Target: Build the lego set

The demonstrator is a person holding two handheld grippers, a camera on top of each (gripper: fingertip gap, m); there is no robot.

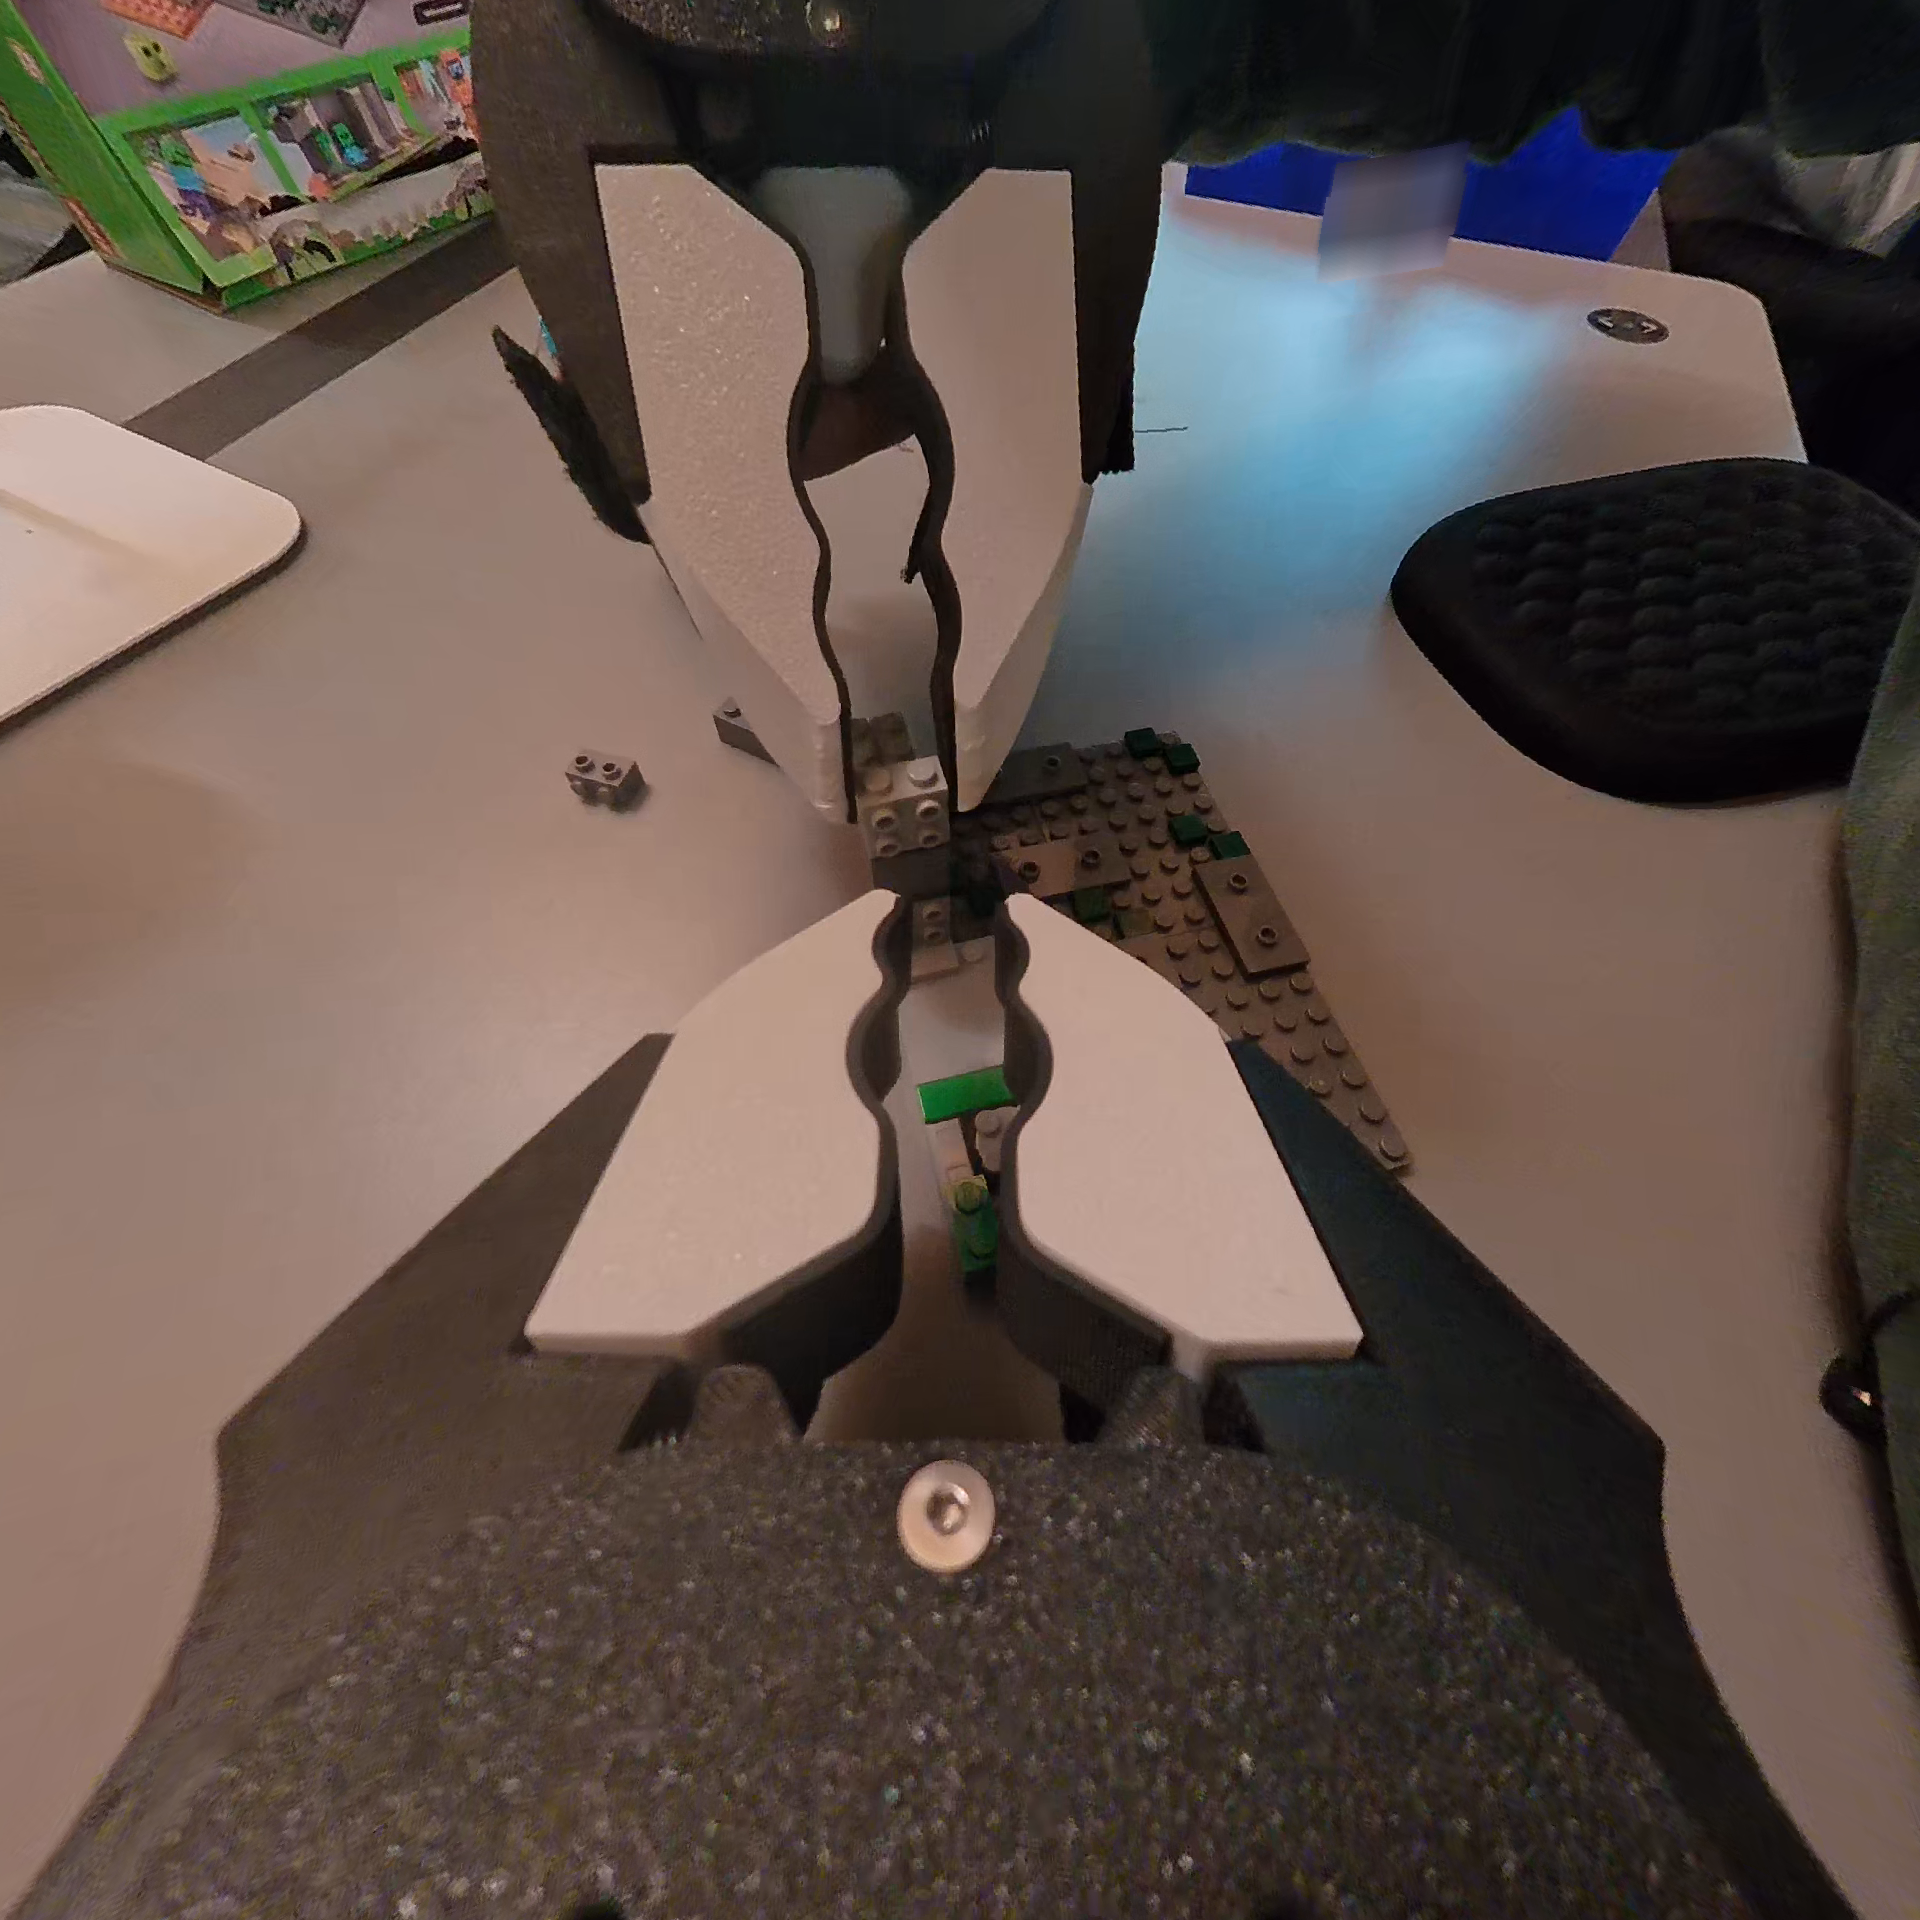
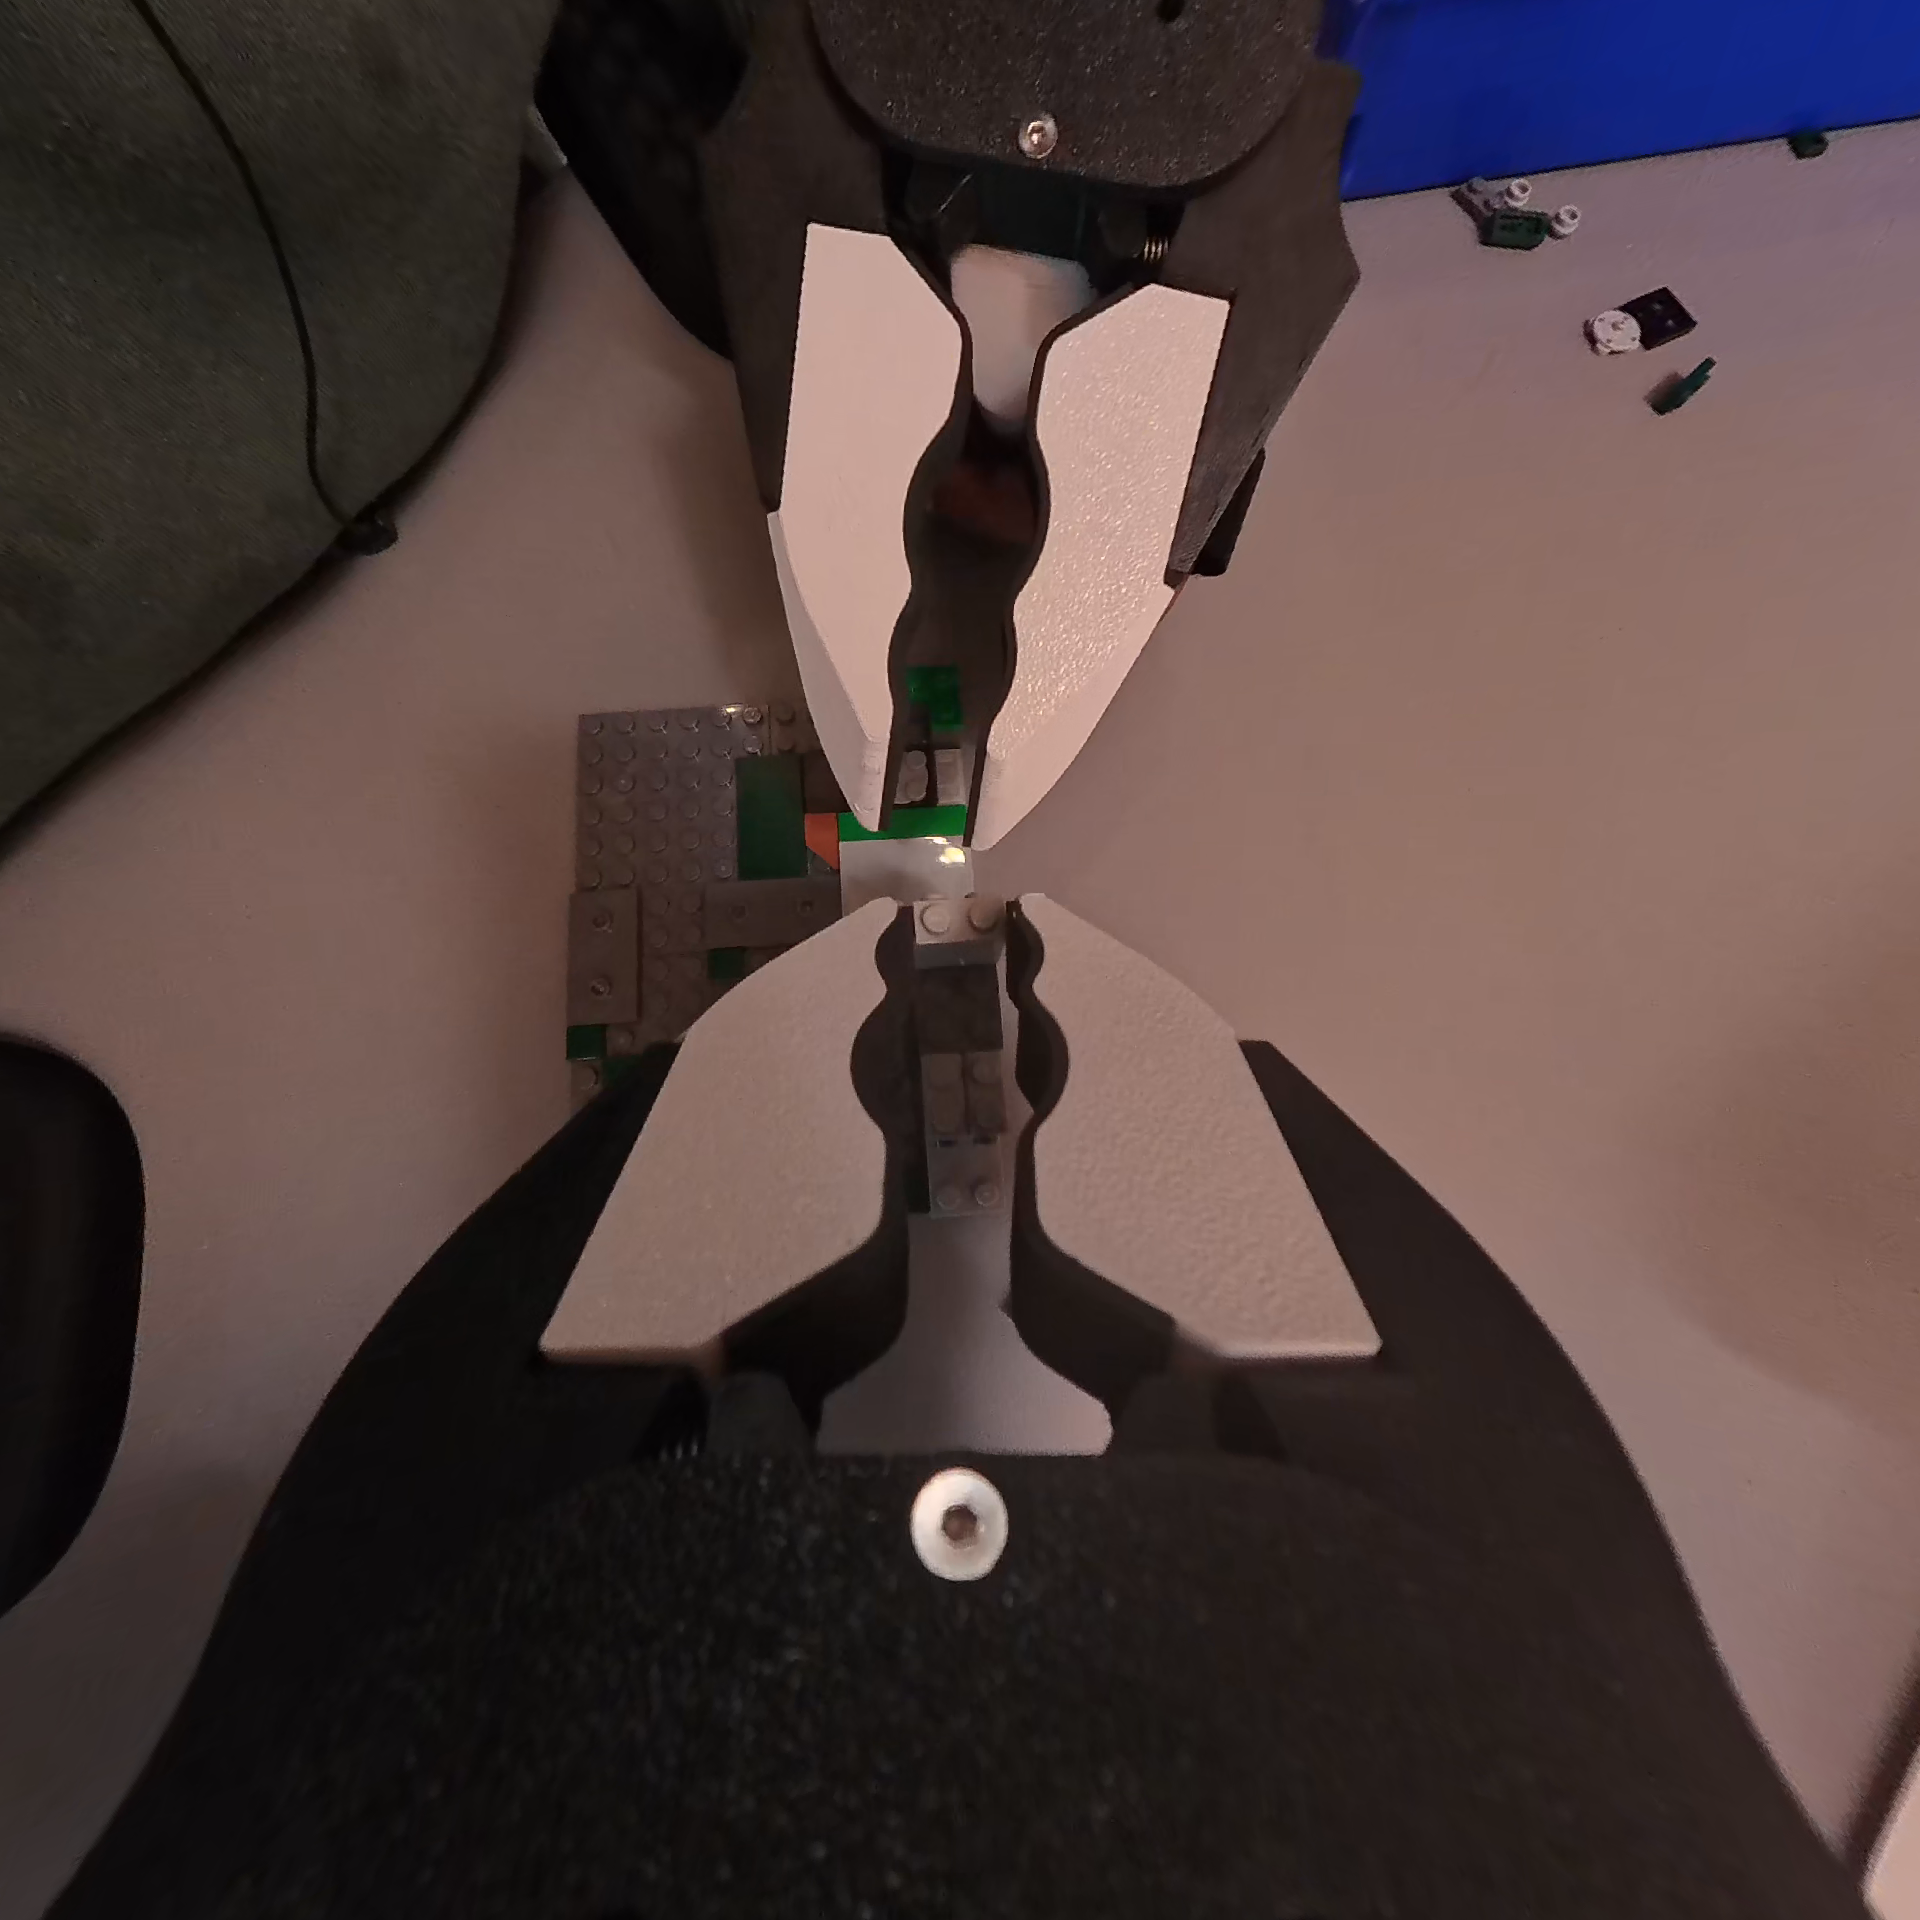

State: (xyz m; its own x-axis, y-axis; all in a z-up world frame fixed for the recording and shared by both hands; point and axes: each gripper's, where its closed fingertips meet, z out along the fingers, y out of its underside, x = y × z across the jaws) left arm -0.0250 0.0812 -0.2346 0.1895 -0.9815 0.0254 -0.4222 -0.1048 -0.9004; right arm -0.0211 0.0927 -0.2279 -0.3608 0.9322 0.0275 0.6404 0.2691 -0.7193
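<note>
A dark grey studded baseplate (image 1: 1195,914) lies on the table with dark grey and green tiles on it; it also shows in the right wrist view (image 2: 644,810). A narrow stack of grey, white and green bricks (image 1: 961,1096) stands at its edge. My left gripper (image 1: 940,914) is shut on this stack; it comes in from the top of the right wrist view (image 2: 930,821). My right gripper (image 2: 956,914) is shut on a light grey studded brick (image 2: 956,930) and holds it against the stack's end. In the left wrist view the right gripper (image 1: 899,800) meets mine tip to tip, with the brick (image 1: 904,805) between its tips.
A green set box (image 1: 260,156) stands far left and a white tray (image 1: 104,540) lies at the left edge. A black padded rest (image 1: 1662,623) lies to the right. Loose grey pieces (image 1: 606,774) lie near the plate, more (image 2: 1631,322) by a blue bin (image 2: 1610,83). Only a small space, under 4 cm, lies between the two pairs of fingers.
</note>
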